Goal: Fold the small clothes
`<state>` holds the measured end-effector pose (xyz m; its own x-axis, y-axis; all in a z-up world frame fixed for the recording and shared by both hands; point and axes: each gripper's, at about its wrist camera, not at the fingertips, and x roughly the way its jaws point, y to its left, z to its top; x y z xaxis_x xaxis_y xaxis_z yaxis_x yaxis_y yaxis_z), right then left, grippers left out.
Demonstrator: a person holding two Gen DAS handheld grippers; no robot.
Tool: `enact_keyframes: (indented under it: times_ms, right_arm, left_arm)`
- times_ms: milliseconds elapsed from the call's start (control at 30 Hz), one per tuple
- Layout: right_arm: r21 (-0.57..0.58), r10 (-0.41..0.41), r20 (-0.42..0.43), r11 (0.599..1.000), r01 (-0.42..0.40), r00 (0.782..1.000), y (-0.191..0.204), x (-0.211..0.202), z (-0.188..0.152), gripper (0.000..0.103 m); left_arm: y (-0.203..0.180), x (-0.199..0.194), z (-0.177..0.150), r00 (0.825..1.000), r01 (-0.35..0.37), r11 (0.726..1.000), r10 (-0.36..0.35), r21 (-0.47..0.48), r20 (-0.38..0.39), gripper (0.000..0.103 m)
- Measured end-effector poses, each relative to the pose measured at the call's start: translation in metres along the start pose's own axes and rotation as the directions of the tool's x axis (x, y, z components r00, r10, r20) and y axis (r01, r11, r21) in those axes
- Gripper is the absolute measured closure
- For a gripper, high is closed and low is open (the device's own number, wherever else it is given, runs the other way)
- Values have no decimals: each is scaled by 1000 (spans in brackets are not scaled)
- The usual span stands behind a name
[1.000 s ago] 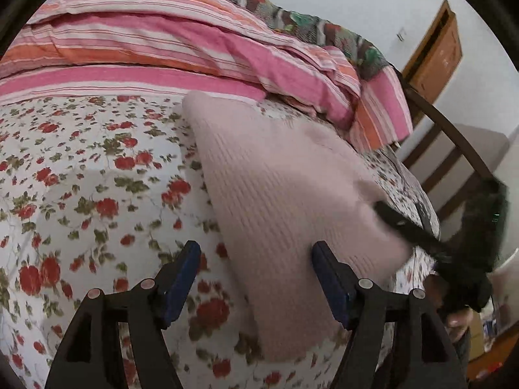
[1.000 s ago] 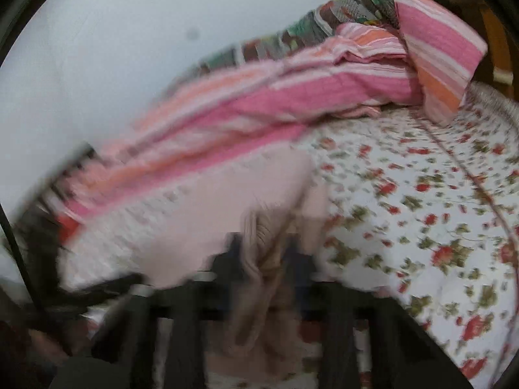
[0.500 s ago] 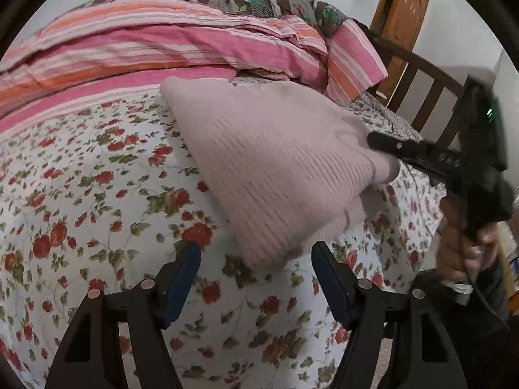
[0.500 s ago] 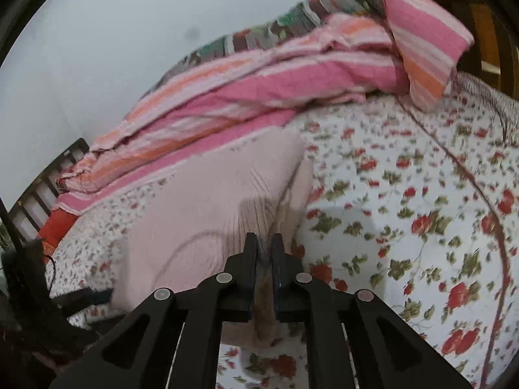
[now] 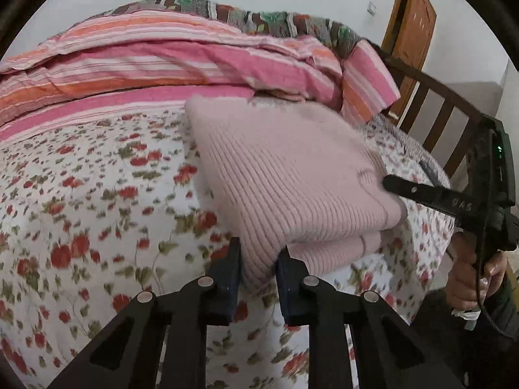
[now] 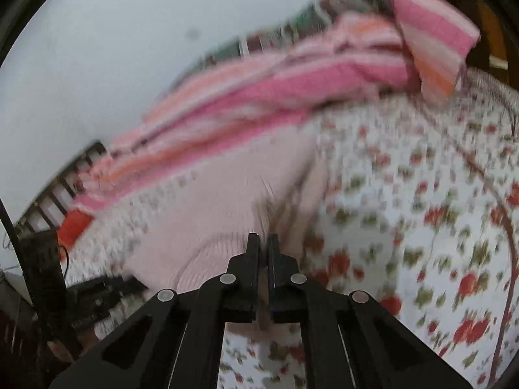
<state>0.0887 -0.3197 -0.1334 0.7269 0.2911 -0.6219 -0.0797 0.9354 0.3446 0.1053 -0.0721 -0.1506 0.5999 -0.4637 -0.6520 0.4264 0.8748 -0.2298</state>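
Left gripper [image 5: 258, 270] sits at six o'clock in its own view, its blue-padded jaws drawn in on the near corner of the folded pink knit sweater [image 5: 285, 175]; the fabric fills the gap between them, so it appears to be pinched there. That sweater lies folded in layers on the bed's floral sheet [image 5: 97, 201], spreading from the centre toward three o'clock. Right gripper [image 6: 263, 253] is clamped almost fully together on an edge of the same sweater [image 6: 211, 214], with a thin strip of pink cloth showing between the jaws; the right wrist view is blurred, so finer detail cannot be told. From the left wrist view, this right gripper [image 5: 389, 183] reaches in from three o'clock, its black tip meeting the sweater's far corner, and the person's hand [image 5: 470, 275] grips its handle at about four o'clock. A pink and orange striped quilt [image 5: 162, 61] is bunched along the bed from nine to one o'clock, behind the sweater. Dark wooden bed rails [image 5: 434, 113] stand at two o'clock, with a brown door [image 5: 412, 32] beyond them.
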Motion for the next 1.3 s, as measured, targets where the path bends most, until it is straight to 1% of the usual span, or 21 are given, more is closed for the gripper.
enact_keyframes:
  times_ms: [67, 100, 133, 200, 233, 300, 367, 467, 533, 600, 700, 833, 867, 900, 933, 1000, 1067, 1133, 1167, 1233, 1300]
  right_arm:
    - [-59, -55, 0, 997, 55, 999, 11, 3, -5, 99]
    - [-76, -65, 13, 995, 66, 998, 15, 0, -3, 98]
    - [-71, -51, 18, 996, 52, 999, 15, -3, -1, 97]
    - [-38, -9, 37, 999, 11, 999, 12, -9, 10, 89]
    - [-25, 7, 48, 1000, -6, 999, 10, -10, 16, 82]
    - [-5, 20, 65, 1000, -19, 998, 7, -6, 29, 41]
    - [17, 19, 54, 1000, -20, 998, 4, 5, 39, 27]
    - [89, 20, -40, 996, -16, 999, -8, 40, 46, 27]
    - [162, 59, -103, 986, -41, 993, -20, 64, 41, 27]
    - [220, 111, -75, 971, -92, 991, -31, 69, 35, 25]
    - [223, 132, -89, 969, -109, 987, -30, 74, 36, 25]
    - [232, 162, -112, 964, -133, 980, -29, 84, 37, 25]
    - [225, 166, -119, 965, -136, 979, -27, 85, 37, 30]
    - [224, 196, -127, 961, -164, 972, -25, 86, 37, 44]
    - [236, 213, -134, 955, -177, 968, -27, 86, 38, 46]
    - [240, 236, -135, 950, -200, 962, -27, 83, 41, 60]
    - [230, 233, -130, 953, -200, 964, -24, 77, 44, 64]
    - [208, 207, -107, 961, -182, 972, -13, 64, 52, 67]
    - [189, 202, -86, 965, -183, 976, -2, 56, 60, 67]
    - [167, 203, -49, 967, -192, 978, 19, 42, 75, 68]
    - [133, 160, -28, 979, -155, 987, 48, 32, 94, 68]
  left_arm:
    - [-4, -4, -2, 1000, 8, 1000, -8, 9, 5, 80]
    - [-4, -7, -2, 1000, 13, 1000, -13, 10, 4, 76]
    - [-1, -12, -2, 1000, 24, 1000, -24, 5, 4, 76]
    - [6, -22, -3, 1000, 28, 1000, -28, -9, 9, 65]
    - [10, -26, -4, 999, 27, 999, -27, -19, 17, 59]
    - [22, -36, -2, 998, 41, 997, -38, -58, 42, 42]
    - [37, -47, -1, 995, 72, 992, -64, -106, 77, 41]
    - [52, -51, 6, 994, 74, 987, -61, -144, 94, 41]
    - [62, -53, 13, 993, 74, 984, -57, -159, 107, 41]
    - [68, -53, 19, 991, 73, 983, -53, -166, 120, 41]
    - [82, -47, 32, 986, 101, 975, -72, -200, 147, 41]
    - [102, -34, 52, 974, 162, 949, -111, -271, 196, 41]
    - [105, -32, 56, 972, 171, 945, -114, -279, 206, 41]
    - [107, -29, 59, 969, 176, 941, -115, -289, 217, 41]
    - [111, -26, 62, 966, 185, 935, -118, -302, 229, 41]
    - [118, -22, 61, 960, 207, 923, -127, -324, 249, 41]
    - [126, -21, 55, 956, 220, 913, -131, -345, 264, 41]
    - [134, -21, 55, 957, 221, 905, -129, -364, 262, 41]
    - [138, -22, 55, 957, 215, 906, -121, -365, 263, 41]
    - [146, -25, 53, 961, 169, 915, -70, -367, 268, 41]
    - [156, -28, 51, 963, 154, 907, -50, -392, 263, 41]
